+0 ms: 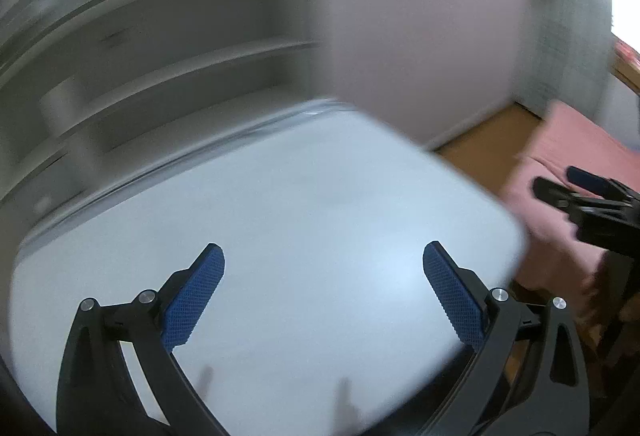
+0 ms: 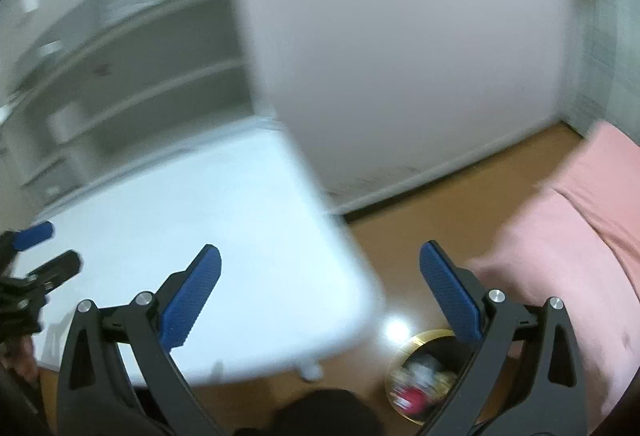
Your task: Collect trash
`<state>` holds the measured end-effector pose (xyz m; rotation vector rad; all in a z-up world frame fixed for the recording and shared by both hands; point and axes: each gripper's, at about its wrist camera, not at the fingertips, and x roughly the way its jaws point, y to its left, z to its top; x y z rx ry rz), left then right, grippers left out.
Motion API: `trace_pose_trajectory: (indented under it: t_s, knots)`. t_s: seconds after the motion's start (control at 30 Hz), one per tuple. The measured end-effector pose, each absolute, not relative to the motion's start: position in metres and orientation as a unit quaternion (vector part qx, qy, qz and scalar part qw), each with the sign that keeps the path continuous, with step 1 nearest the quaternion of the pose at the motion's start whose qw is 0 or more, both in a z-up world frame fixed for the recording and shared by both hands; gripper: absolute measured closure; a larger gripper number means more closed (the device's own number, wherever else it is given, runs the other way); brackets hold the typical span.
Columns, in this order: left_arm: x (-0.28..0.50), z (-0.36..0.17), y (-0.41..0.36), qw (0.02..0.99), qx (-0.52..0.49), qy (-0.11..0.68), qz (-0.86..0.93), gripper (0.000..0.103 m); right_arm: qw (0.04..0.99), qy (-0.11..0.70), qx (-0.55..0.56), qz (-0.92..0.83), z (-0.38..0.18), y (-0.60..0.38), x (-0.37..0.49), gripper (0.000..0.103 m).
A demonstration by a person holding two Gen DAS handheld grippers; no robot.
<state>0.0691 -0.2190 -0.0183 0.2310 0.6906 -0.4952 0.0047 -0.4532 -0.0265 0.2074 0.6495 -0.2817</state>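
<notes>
Both claws stand wide open with nothing between their blue ribbed pads: the left claw (image 1: 323, 256) hangs over the bare white rounded-corner counter (image 1: 304, 204), and the right claw (image 2: 320, 258) hangs past that counter's corner, over the brown wooden floor (image 2: 432, 204). No trash shows on the white top in either view, though heavy blur could hide something small. What trash can be seen sits in the round gold-rimmed bin (image 2: 404, 356) on the floor just below the counter's corner, near the pink fabric-covered seat (image 2: 580, 236): a smeared heap of red, white and yellowish bits, too blurred to name singly. Judging by the empty pads and the filled bin, the step in hand looks like the gap between a drop and the next pickup, or the close of the job. Next comes a steadier look across the counter, floor and grey shelving (image 1: 160, 48) for any leftover piece, then an approach with pads straddling it.
</notes>
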Motion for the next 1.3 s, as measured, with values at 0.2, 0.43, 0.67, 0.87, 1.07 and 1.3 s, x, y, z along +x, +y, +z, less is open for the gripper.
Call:
trace_pose_trajectory:
  t_s: [0.2, 0.43, 0.67, 0.87, 1.07, 1.3]
  knots:
    - [0.081, -0.013, -0.100, 0.935, 0.083, 0.333, -0.086, 0.007, 0.942, 0.329, 0.057, -0.030, -0.021, -0.354, 0.058, 0.007]
    - [0.078, -0.012, -0.026, 0.940, 0.031, 0.340, -0.008, 0.007, 0.935, 0.352, 0.029, 0.032, -0.027, -0.280, 0.075, 0.007]
    - [0.081, -0.013, -0.012, 0.939, 0.025, 0.343, -0.005, 0.007, 0.932, 0.358, 0.017, 0.044, -0.027, -0.260, 0.078, 0.007]
    - [0.074, -0.019, -0.002, 0.938, 0.019, 0.347, -0.004, 0.007, 0.931, 0.362, 0.015, 0.042, -0.026, -0.258, 0.080, 0.007]
    - [0.076, -0.020, 0.002, 0.937, 0.017, 0.349, -0.004, 0.007, 0.930, 0.364, 0.011, 0.047, -0.026, -0.254, 0.081, 0.007]
    - [0.076, -0.020, 0.002, 0.937, 0.015, 0.350, -0.006, 0.007, 0.930, 0.365, 0.009, 0.047, -0.025, -0.254, 0.080, 0.007]
